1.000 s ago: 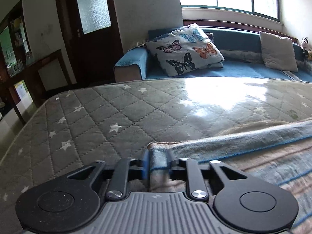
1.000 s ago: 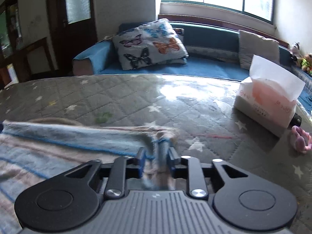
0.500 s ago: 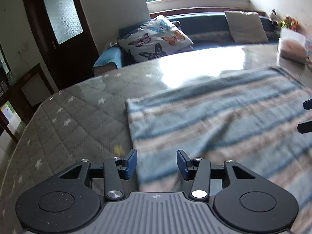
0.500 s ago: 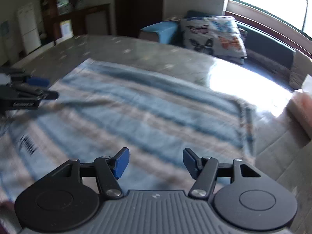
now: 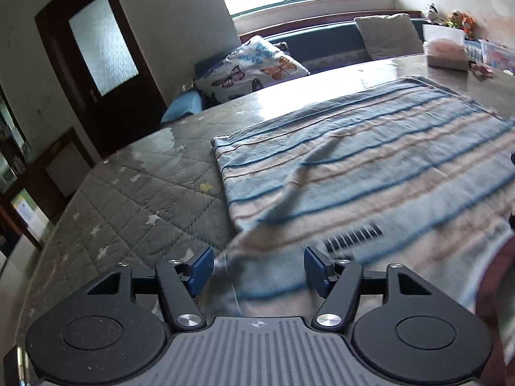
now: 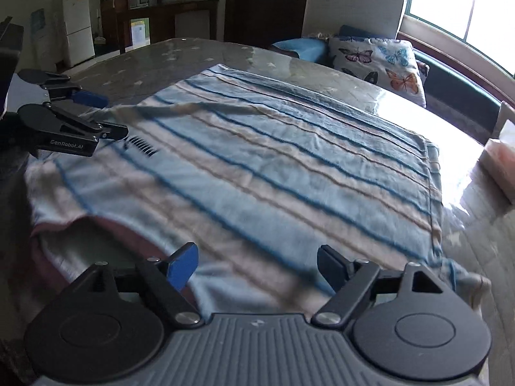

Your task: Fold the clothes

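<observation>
Across the frame's middle, striped garment lies flat on quilted table; left gripper and right gripper both wide open, seemingly holding nothing.

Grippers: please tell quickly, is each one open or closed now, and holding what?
Left gripper: open, holding nothing, over the striped cloth.
Right gripper: open, holding nothing.

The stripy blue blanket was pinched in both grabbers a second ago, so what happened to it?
Both let go. The left gripper and right gripper now stand open above the blue and beige striped blanket, having pulled back from its far edge toward the near one. The blanket lies spread on the grey star-quilted table cover. The butterfly cushion and tissue pack stayed put.
</observation>
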A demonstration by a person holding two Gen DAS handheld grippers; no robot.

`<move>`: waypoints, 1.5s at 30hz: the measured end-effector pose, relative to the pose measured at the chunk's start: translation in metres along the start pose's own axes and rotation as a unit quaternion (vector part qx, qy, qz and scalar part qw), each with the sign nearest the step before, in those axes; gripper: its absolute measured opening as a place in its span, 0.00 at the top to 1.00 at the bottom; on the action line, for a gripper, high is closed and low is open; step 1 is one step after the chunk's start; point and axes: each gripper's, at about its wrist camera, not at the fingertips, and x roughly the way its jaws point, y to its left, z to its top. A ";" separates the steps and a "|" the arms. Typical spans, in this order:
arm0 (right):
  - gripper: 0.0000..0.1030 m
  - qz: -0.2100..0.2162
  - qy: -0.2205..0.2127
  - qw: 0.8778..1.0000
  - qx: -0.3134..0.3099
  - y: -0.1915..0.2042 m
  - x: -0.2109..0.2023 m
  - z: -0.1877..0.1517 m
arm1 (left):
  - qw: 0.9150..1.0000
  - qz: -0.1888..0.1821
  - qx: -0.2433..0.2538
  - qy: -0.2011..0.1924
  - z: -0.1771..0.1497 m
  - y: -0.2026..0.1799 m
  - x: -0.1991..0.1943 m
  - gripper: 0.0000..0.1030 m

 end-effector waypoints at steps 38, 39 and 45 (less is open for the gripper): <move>0.18 -0.065 -0.044 0.994 0.081 -0.008 -0.069 -0.078 | 0.992 -0.048 0.058 -0.106 -0.015 -0.089 -0.076 0.15; 0.18 -0.069 -0.038 0.994 0.080 -0.008 -0.067 -0.081 | 0.991 -0.050 0.059 -0.107 -0.012 -0.092 -0.076 0.15; 0.18 -0.089 -0.059 0.991 0.082 -0.013 -0.082 -0.085 | 0.989 -0.072 0.056 -0.115 0.003 -0.112 -0.073 0.11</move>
